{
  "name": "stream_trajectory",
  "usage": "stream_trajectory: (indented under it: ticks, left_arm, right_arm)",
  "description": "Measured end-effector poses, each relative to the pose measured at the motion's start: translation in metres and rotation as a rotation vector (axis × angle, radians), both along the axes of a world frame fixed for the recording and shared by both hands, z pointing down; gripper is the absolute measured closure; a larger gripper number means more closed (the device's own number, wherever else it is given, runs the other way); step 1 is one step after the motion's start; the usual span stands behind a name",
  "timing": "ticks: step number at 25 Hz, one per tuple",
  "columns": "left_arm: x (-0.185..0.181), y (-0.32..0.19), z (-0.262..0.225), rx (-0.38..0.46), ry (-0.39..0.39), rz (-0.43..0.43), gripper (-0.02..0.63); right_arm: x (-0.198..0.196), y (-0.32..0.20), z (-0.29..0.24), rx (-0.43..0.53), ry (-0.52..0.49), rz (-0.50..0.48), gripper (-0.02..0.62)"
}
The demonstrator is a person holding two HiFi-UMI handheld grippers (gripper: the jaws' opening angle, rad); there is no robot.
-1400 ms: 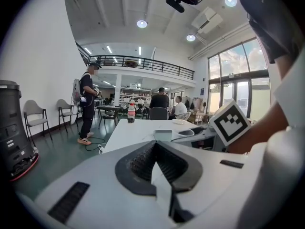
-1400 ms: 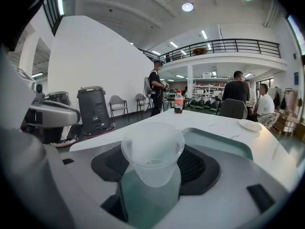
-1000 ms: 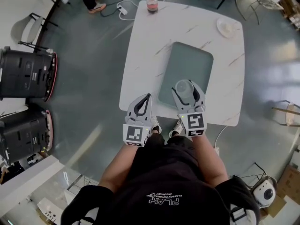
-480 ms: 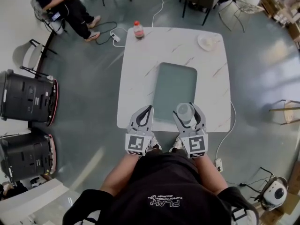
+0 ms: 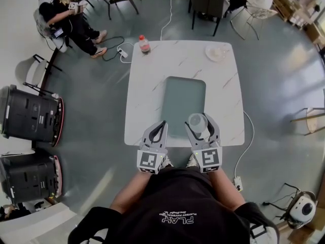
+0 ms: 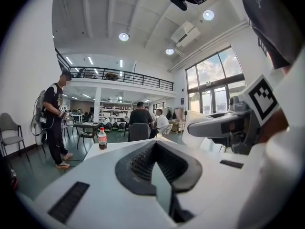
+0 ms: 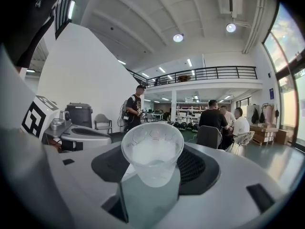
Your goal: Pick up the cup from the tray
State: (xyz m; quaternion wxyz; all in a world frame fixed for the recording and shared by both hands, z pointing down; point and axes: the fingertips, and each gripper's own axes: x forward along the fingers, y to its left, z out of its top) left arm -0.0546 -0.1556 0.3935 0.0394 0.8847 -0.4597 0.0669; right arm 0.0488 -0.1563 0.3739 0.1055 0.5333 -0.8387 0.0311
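A clear plastic cup point(image 5: 197, 122) sits between the jaws of my right gripper point(image 5: 197, 117), which is shut on it and holds it upright over the near right corner of the grey-green tray point(image 5: 180, 98). The right gripper view shows the cup point(image 7: 152, 156) empty, frosted, and pinched at its sides by the jaws. My left gripper point(image 5: 161, 124) hovers beside it over the near table edge, its jaws shut with nothing in them. The left gripper view has its tips meeting point(image 6: 155, 146).
The tray lies mid-way on a white marble table point(image 5: 147, 85). A red-capped bottle point(image 5: 144, 44) stands at the far left corner and a white plate point(image 5: 218, 52) at the far right. Black bins point(image 5: 28, 111) stand left, chairs point(image 5: 208, 4) and a seated person point(image 5: 66, 14) beyond.
Both grippers have drawn back toward the table's near edge, the right one carrying the cup from over the tray's near end. The view has pulled away from the table.
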Motion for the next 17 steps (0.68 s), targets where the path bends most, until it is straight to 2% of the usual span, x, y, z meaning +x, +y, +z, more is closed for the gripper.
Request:
stream_trajectory:
  ticks: [17]
  left_arm:
    - [0.0089,0.0006,-0.0038,0.015,-0.001,-0.024,0.603]
  right_arm:
    - [0.0105,-0.0014,-0.0020,0.050,-0.012,-0.029,0.299]
